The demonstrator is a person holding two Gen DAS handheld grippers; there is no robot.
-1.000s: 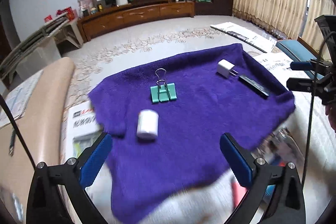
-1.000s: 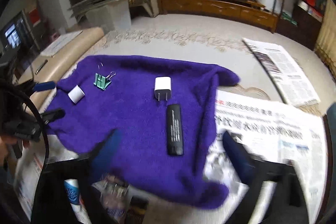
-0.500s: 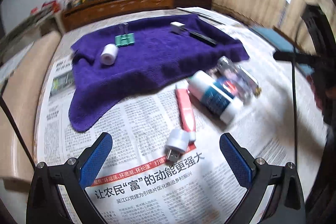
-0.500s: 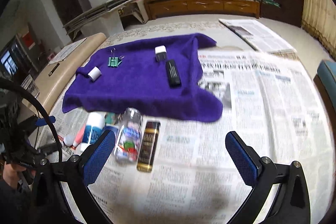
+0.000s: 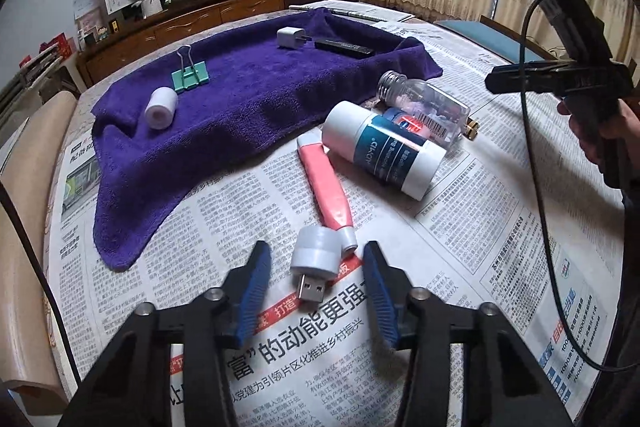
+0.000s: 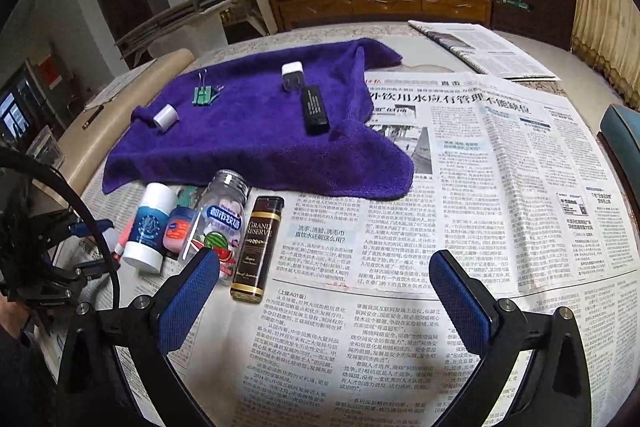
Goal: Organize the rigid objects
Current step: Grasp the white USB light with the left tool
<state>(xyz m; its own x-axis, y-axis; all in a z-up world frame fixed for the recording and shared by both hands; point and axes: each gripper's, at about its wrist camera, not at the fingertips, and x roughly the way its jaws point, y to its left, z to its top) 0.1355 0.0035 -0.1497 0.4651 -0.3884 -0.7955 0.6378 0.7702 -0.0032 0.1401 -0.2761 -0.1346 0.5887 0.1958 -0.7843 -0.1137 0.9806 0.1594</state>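
Left gripper [image 5: 316, 287] jaws closing around USB plug light [image 5: 314, 259], not yet touching; right gripper [image 6: 324, 291] jaws wide, empty.

Soft dim daylight, faint shadows, sharp focus, strong fisheye bending, dark corners.
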